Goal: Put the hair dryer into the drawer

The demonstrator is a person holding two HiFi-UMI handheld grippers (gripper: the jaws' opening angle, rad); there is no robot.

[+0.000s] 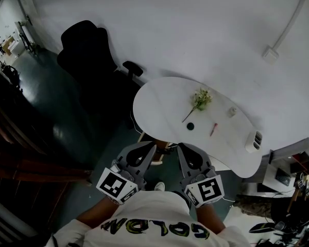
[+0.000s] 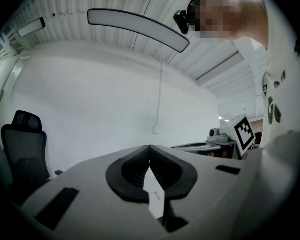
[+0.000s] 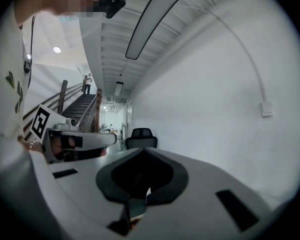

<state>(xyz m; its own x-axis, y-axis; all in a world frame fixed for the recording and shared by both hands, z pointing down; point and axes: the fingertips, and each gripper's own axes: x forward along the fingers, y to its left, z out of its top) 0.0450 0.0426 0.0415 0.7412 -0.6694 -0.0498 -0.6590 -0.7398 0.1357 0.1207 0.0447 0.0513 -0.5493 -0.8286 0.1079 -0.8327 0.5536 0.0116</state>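
Both the left gripper [image 1: 150, 149] and right gripper [image 1: 181, 149] rest side by side near the chest, jaws shut on nothing, aimed level at the table [image 1: 159, 102]: an idle pose, I judge. No view shows the hair dryer or drawer, so its heading and long axis cannot be told; a white slotted thing [image 1: 253, 141] at the table's edge is too small to name.

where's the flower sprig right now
In the head view, right of centre, the flower sprig lies on the white table, just beyond a small dark round object.
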